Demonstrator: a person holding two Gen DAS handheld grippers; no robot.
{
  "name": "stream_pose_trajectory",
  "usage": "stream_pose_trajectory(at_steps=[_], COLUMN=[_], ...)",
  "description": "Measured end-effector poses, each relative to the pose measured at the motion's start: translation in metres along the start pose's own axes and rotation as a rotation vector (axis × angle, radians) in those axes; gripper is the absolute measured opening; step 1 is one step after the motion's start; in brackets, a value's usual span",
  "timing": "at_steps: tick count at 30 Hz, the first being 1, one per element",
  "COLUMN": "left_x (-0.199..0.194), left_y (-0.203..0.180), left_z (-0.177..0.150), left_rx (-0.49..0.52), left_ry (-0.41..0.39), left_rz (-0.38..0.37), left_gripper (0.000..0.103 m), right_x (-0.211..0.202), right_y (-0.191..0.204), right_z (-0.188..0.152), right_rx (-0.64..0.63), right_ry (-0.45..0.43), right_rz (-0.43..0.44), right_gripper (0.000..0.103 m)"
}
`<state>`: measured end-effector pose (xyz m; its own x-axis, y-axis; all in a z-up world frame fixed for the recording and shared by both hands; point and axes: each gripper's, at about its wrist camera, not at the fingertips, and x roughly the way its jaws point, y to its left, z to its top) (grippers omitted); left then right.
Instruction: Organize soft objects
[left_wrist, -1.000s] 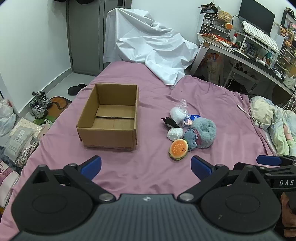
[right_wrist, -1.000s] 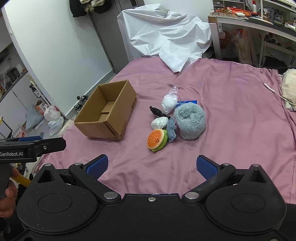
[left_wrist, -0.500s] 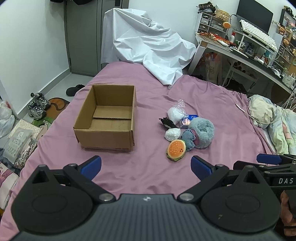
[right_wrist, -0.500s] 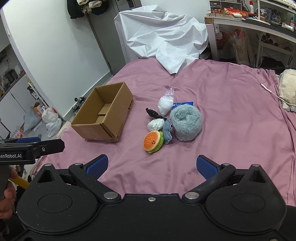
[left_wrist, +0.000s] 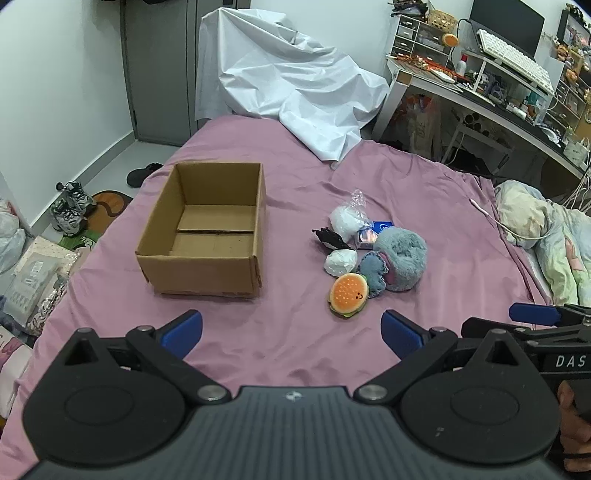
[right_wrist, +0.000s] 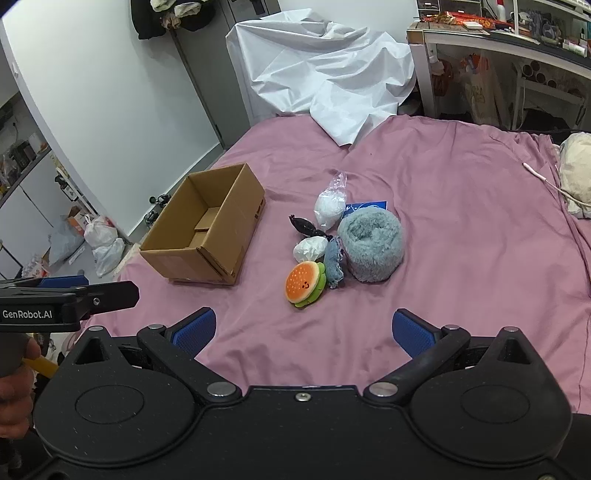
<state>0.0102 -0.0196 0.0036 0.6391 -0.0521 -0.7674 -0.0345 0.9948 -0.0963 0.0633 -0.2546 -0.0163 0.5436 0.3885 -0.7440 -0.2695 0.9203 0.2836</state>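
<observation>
**Both grippers wide open over the bed**

Left hand-held gripper (left_wrist: 291, 328) and right hand-held gripper (right_wrist: 303, 328) hover low, jaws spread, holding nothing (labels read "DAS" and "GenRobot.AI"). Soft toy pile (right_wrist: 347, 247) sits right of the open cardboard box (left_wrist: 207, 236), bare pink bed (right_wrist: 461, 221) all around.

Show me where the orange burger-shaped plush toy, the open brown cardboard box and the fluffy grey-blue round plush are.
orange burger-shaped plush toy (right_wrist: 303, 281), right wrist view, on its bun top.
open brown cardboard box (left_wrist: 201, 275), left wrist view, on its near outer wall.
fluffy grey-blue round plush (right_wrist: 371, 248), right wrist view, on its furry side.
</observation>
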Motion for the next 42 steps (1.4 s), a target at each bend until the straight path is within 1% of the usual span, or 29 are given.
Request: stream_pose_trajectory(at_steps=[18, 25, 29, 33, 37, 42], left_x=[0.034, 0.054, 0.069, 0.086, 0.102, 0.119], left_y=[-0.014, -0.019, -0.021, -0.023, -0.022, -0.02], left_z=[0.007, 0.009, 0.011, 0.013, 0.016, 0.021], left_rx=[-0.014, -0.02, -0.038, -0.054, -0.07, -0.096], left_ry=[0.021, 0.036, 0.056, 0.078, 0.096, 0.112], left_rz=[-0.014, -0.023, -0.031, -0.034, -0.04, -0.041], left_gripper=[0.1, 0.099, 0.095, 0.093, 0.09, 0.087], right_x=[0.025, 0.044, 0.058, 0.071, 0.081, 0.097], right_y=[-0.023, -0.033, -0.039, -0.04, -0.041, -0.046], right_z=[0.003, 0.006, 0.009, 0.013, 0.018, 0.024], right_rx=[0.034, 0.059, 0.086, 0.096, 0.088, 0.109], right_ry=[0.009, 0.024, 0.039, 0.067, 0.074, 0.091], right_rz=[0.015, 0.051, 0.07, 0.063, 0.059, 0.06], right_gripper=[0.101, 0.093, 0.084, 0.078, 0.073, 0.067])
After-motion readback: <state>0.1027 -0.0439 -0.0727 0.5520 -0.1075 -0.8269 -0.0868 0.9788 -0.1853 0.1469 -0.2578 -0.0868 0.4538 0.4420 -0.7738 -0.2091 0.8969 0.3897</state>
